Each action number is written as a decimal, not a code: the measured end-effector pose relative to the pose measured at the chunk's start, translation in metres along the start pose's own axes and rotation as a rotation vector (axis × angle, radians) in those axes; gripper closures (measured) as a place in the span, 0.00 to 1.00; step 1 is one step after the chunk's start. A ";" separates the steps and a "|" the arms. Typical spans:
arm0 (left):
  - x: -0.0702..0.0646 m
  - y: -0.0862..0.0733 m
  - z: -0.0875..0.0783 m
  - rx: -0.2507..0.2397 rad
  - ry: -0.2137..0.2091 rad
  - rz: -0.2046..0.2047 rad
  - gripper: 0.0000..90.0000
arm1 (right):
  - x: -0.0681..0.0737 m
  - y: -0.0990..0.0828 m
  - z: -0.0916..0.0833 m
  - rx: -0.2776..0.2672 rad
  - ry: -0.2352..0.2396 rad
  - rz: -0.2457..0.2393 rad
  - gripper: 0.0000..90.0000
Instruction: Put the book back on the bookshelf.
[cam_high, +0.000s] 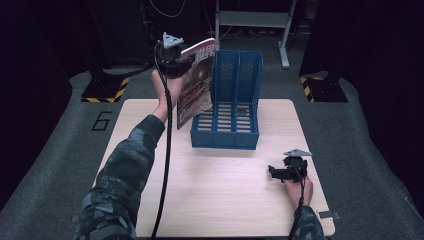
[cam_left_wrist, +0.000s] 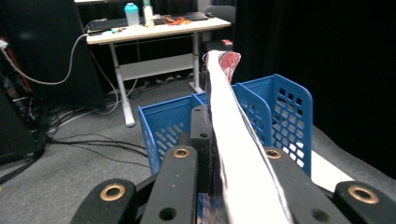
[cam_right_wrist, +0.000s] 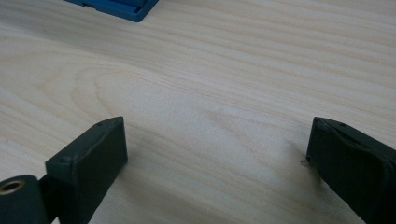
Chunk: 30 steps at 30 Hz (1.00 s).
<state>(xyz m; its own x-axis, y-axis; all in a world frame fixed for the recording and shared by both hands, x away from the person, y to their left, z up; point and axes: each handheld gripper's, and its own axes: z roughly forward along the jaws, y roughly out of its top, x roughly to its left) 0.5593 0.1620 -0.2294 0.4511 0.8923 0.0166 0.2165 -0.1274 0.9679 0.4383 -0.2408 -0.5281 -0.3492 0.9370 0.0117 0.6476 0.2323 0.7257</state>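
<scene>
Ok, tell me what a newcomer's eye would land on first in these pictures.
First the magazine, held upright in the air by the left gripper, shut on its edge, at the left side of the blue file rack. The rack stands at the far middle of the wooden table, its two slots empty. Last, the right gripper rests near the table's right front corner, jaws wide apart with bare wood between them.
</scene>
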 end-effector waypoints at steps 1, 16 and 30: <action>0.000 0.000 0.000 0.000 0.000 0.000 0.93 | 0.000 0.000 0.000 0.000 0.000 0.000 0.05; -0.009 -0.009 0.030 -0.043 0.055 -0.039 0.93 | 0.000 0.000 0.000 -0.002 0.000 0.001 0.06; -0.014 -0.020 0.045 -0.080 0.096 -0.078 0.93 | 0.000 0.000 0.000 -0.003 0.002 -0.001 0.06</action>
<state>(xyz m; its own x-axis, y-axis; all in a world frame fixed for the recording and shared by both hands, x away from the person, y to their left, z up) 0.5873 0.1330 -0.2606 0.3498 0.9360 -0.0396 0.1759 -0.0241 0.9841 0.4381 -0.2408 -0.5280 -0.3509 0.9363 0.0126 0.6456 0.2321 0.7275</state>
